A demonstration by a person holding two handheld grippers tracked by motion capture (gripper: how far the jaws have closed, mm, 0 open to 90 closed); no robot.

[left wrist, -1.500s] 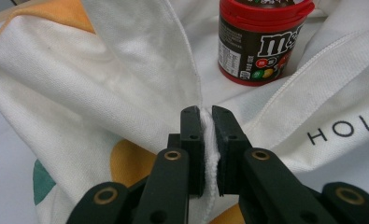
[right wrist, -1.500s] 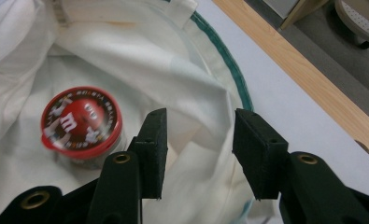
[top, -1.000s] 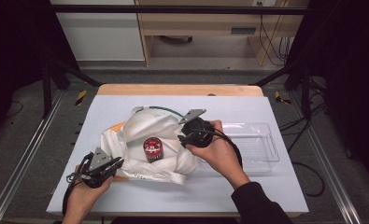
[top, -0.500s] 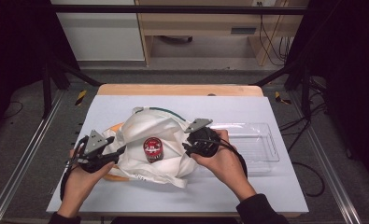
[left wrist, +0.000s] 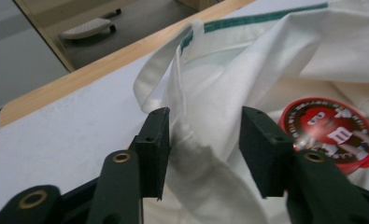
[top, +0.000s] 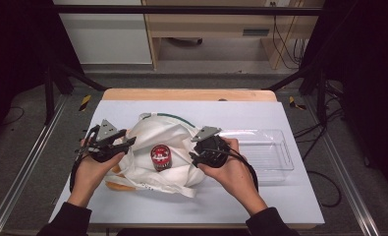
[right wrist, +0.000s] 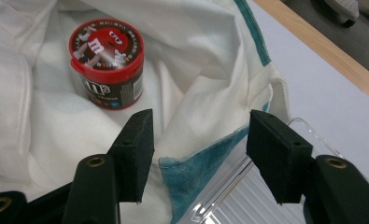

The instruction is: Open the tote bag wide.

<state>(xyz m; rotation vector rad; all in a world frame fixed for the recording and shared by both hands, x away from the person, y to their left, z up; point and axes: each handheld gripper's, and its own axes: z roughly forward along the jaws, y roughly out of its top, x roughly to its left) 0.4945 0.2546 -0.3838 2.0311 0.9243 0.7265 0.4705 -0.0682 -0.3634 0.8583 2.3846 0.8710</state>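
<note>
A white cloth bag (top: pixel 147 135) with green trim lies crumpled in the middle of the table. A red-lidded candy tub (top: pixel 160 156) stands upright in its folds. My left gripper (top: pixel 127 144) is at the bag's left edge. In the left gripper view it (left wrist: pixel 203 140) is open, with a fold of the bag (left wrist: pixel 205 154) between the jaws and the tub (left wrist: pixel 329 126) to the right. My right gripper (top: pixel 194 158) is at the bag's right edge. It (right wrist: pixel 198 144) is open around the teal-trimmed hem (right wrist: pixel 196 172), with the tub (right wrist: pixel 107 60) beyond.
A clear plastic tray (top: pixel 270 152) sits right of the bag, and its corner (right wrist: pixel 266 196) lies under my right jaws. A tan object (top: pixel 114 185) pokes out under the bag's near left edge. A wooden strip (top: pixel 186 94) runs along the table's far edge.
My left gripper has moved away from the near left corner up to the bag's left edge. My right gripper has come slightly nearer along the bag's right side.
</note>
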